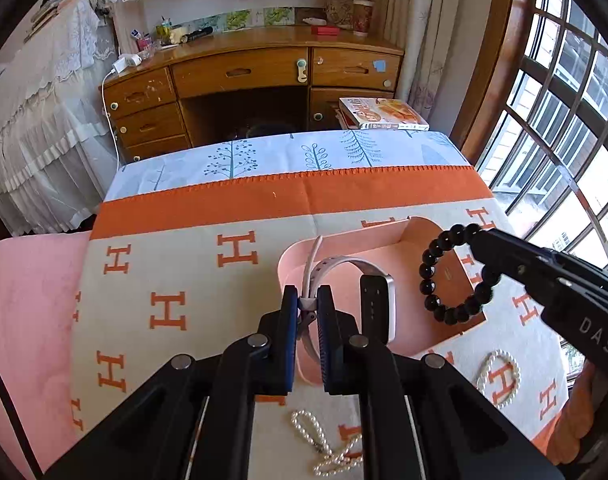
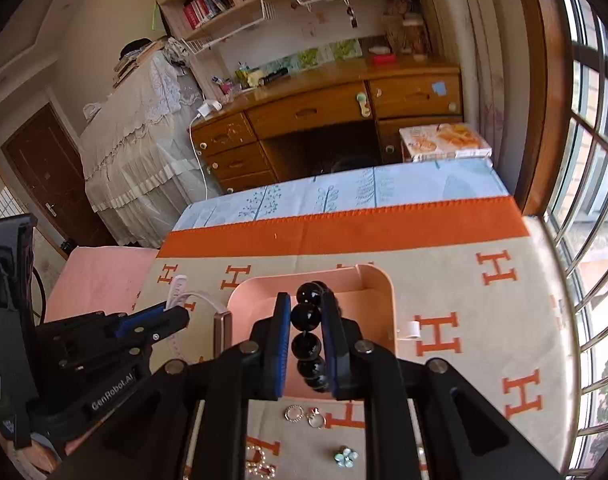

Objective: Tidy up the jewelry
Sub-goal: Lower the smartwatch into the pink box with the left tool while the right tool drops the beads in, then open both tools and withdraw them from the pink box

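My left gripper (image 1: 307, 308) is shut on the pale strap of a smartwatch (image 1: 377, 306), held over the left part of a pink tray (image 1: 407, 256). My right gripper (image 2: 307, 320) is shut on a black bead bracelet (image 2: 305, 316); in the left wrist view the bracelet (image 1: 427, 276) hangs over the tray's right part from the right gripper (image 1: 481, 248). In the right wrist view the left gripper (image 2: 178, 312) holds the watch (image 2: 222, 330) at the pink tray's (image 2: 379, 292) left edge.
Pearl bracelets (image 1: 499, 376) and a pearl chain (image 1: 323, 448) lie on the H-patterned blanket (image 1: 176, 280). Small rings (image 2: 294, 414) and a flower earring (image 2: 345, 456) lie near the tray's front. A wooden desk (image 1: 244, 76) and a book (image 1: 383, 114) stand beyond the bed; window at right.
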`<state>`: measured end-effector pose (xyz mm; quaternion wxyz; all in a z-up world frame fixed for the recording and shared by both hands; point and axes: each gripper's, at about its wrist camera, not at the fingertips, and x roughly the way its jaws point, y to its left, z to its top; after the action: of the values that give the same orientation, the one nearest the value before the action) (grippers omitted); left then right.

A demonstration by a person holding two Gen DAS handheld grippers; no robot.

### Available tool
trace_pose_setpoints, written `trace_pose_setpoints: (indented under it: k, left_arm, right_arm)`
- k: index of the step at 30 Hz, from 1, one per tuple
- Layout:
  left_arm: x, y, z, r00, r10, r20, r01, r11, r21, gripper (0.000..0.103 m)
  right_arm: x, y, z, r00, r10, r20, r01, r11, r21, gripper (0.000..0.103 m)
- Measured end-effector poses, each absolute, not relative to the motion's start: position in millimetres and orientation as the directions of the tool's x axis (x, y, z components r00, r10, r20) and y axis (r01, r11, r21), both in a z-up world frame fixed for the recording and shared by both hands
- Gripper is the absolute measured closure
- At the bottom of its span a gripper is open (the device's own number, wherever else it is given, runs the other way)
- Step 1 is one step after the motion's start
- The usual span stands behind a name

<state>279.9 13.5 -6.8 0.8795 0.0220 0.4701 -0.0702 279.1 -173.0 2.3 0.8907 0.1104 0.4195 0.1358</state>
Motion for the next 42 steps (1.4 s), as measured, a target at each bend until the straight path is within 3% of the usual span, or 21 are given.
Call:
trace_pose_setpoints:
  k: [4, 9, 12, 13, 18, 20, 22, 28, 33, 36, 37, 38, 39, 42]
  left_arm:
    - [295, 3, -30, 0.519, -0.102, -0.849, 0.139, 0.99, -0.034, 0.096]
    - [304, -4, -50, 0.501, -0.089, -0.861, 0.143, 0.99, -0.019, 0.092]
    - [304, -5, -57, 0.494, -0.092, -0.865, 0.152, 0.988, -0.018, 0.084]
    - [303, -5, -57, 0.497, -0.083, -0.864, 0.15, 0.989, -0.008, 0.076]
    - [288, -2, -47, 0.546, -0.081, -0.834, 0.157, 0.988, 0.006, 0.061]
    - [279, -1, -38, 0.575, -0.077, -0.814, 0.167, 0.986, 0.025, 0.049]
    - [271, 0, -31, 0.598, -0.084, -0.797, 0.175, 0.984, 0.027, 0.047]
    - [265, 8, -17, 0.587, -0.112, -0.802, 0.159, 0.987, -0.021, 0.047]
    - [275, 26, -24, 0.603, 0.004, -0.798, 0.058, 0.997, 0.048, 0.047]
    - [287, 41, -39, 0.538, -0.047, -0.842, 0.032, 0.999, -0.035, 0.047]
    - [291, 45, -44, 0.51, -0.097, -0.855, 0.034, 0.995, -0.093, 0.057]
    - [295, 48, -49, 0.48, -0.148, -0.865, 0.036, 0.988, -0.149, 0.073]
    - [299, 49, -55, 0.452, -0.187, -0.872, 0.032, 0.981, -0.193, 0.081]
    - [307, 48, -64, 0.426, -0.209, -0.88, 0.011, 0.974, -0.226, 0.084]
  right_arm:
    - [297, -165, -25, 0.553, 0.368, -0.748, -0.145, 0.926, 0.348, 0.088]
    - [297, -169, -39, 0.571, 0.266, -0.777, -0.087, 0.96, 0.265, 0.086]
    - [292, -177, -41, 0.567, 0.237, -0.789, -0.074, 0.968, 0.239, 0.07]
    - [288, -180, -40, 0.571, 0.239, -0.785, -0.073, 0.968, 0.242, 0.069]
    - [264, -194, -30, 0.596, 0.244, -0.765, -0.085, 0.967, 0.242, 0.069]
    - [250, -196, -26, 0.609, 0.227, -0.76, -0.093, 0.972, 0.216, 0.069]
    - [237, -198, -21, 0.62, 0.238, -0.748, -0.109, 0.97, 0.218, 0.069]
    - [207, -207, -13, 0.633, 0.266, -0.727, -0.109, 0.96, 0.257, 0.07]
    - [179, -211, -3, 0.672, 0.271, -0.689, -0.116, 0.958, 0.264, 0.07]
    - [168, -213, -3, 0.684, 0.269, -0.678, -0.118, 0.958, 0.261, 0.07]
    - [166, -214, -5, 0.684, 0.265, -0.679, -0.116, 0.959, 0.258, 0.07]
    - [165, -215, -7, 0.682, 0.264, -0.682, -0.114, 0.959, 0.258, 0.07]
    - [164, -215, -9, 0.678, 0.266, -0.685, -0.112, 0.959, 0.261, 0.07]
    - [164, -220, -18, 0.666, 0.27, -0.695, -0.099, 0.956, 0.276, 0.07]
